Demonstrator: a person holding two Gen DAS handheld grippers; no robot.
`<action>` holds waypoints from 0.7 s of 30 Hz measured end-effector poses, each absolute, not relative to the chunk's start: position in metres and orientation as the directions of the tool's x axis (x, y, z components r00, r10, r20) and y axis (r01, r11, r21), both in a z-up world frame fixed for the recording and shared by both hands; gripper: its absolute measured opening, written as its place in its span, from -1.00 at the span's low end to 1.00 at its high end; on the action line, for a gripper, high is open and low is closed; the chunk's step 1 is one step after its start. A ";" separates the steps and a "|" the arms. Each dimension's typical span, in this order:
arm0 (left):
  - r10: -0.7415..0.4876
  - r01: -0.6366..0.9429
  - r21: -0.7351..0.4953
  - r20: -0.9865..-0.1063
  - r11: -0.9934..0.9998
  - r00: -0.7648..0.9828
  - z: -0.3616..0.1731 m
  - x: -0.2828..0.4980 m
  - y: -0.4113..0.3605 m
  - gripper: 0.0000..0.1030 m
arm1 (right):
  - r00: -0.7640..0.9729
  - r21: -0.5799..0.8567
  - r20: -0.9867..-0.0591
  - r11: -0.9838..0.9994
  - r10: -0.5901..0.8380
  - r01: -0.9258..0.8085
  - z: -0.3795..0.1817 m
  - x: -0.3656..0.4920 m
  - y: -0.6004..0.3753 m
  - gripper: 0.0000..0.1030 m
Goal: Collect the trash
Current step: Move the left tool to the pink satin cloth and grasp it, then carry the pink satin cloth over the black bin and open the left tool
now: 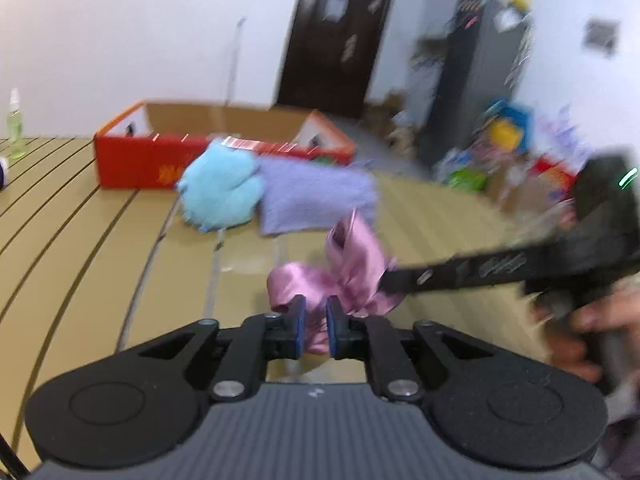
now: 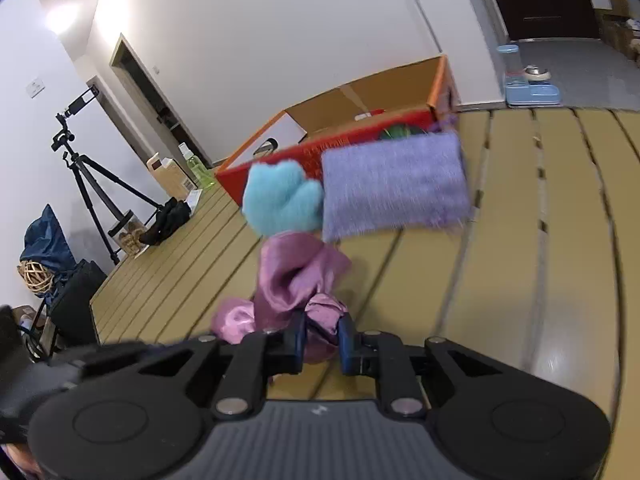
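A crumpled pink satin cloth [image 1: 348,276] lies on the tan slatted surface [image 1: 80,216], and both grippers have hold of it. My left gripper [image 1: 316,320] is shut on its near fold, with fabric pinched between the blue pads. My right gripper [image 1: 386,278] reaches in from the right with its tip in the cloth. In the right wrist view the right gripper [image 2: 322,336] is shut on a bunch of the pink cloth [image 2: 292,280]. Behind it lie a fluffy light-blue cloth [image 2: 280,200] and a fluffy purple cloth [image 2: 394,184], in front of an open red cardboard box [image 2: 360,136].
In the left wrist view the red box [image 1: 160,160] stands at the back, with a green bottle [image 1: 15,128] far left. A dark door [image 1: 336,36], a grey cabinet [image 1: 480,80] and clutter are beyond. A tripod [image 2: 84,172] and bags stand off the left edge.
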State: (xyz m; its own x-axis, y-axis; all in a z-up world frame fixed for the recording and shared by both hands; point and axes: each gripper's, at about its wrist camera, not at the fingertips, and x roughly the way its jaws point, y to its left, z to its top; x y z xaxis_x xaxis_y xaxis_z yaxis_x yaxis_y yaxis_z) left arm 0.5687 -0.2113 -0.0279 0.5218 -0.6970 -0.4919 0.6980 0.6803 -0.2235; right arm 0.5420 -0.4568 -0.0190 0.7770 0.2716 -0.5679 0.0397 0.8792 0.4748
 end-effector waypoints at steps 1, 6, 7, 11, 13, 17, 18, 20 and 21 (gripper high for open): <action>-0.714 0.704 -0.244 -0.477 0.667 0.512 -0.024 0.564 -0.205 -0.37 | 0.786 0.465 -0.563 0.884 0.254 0.047 -0.022 0.532 -0.456 -0.69; -0.656 0.586 -0.317 -0.501 0.746 0.564 -0.022 0.577 -0.219 0.41 | 0.789 0.448 -0.569 0.892 0.230 0.064 -0.041 0.502 -0.448 -0.69; -0.653 0.567 -0.340 -0.515 0.750 0.555 -0.027 0.585 -0.227 0.37 | 0.792 0.445 -0.567 0.893 0.227 0.063 -0.041 0.499 -0.447 -0.69; -0.659 0.573 -0.362 -0.580 0.735 0.479 -0.046 0.597 -0.253 -0.50 | 0.780 0.376 -0.596 0.924 0.191 0.062 -0.035 0.494 -0.441 -0.60; -0.663 0.598 -0.339 -0.574 0.726 0.480 -0.048 0.585 -0.253 -0.52 | 0.790 0.355 -0.593 0.931 0.155 0.084 -0.027 0.486 -0.446 -0.54; -0.659 0.601 -0.325 -0.567 0.730 0.494 -0.055 0.578 -0.251 -0.52 | 0.849 0.443 -0.507 0.890 0.147 0.110 -0.013 0.473 -0.466 -0.32; -0.663 0.594 -0.339 -0.563 0.730 0.493 -0.055 0.580 -0.250 -0.49 | 0.847 0.445 -0.512 0.888 0.147 0.115 -0.014 0.478 -0.467 -0.31; -0.664 0.595 -0.340 -0.562 0.729 0.492 -0.056 0.581 -0.250 -0.45 | 0.825 0.436 -0.549 0.888 0.133 0.147 -0.022 0.491 -0.465 -0.32; -0.658 0.591 -0.334 -0.565 0.734 0.498 -0.056 0.581 -0.249 -0.39 | 0.812 0.435 -0.568 0.886 0.134 0.159 -0.027 0.496 -0.463 -0.33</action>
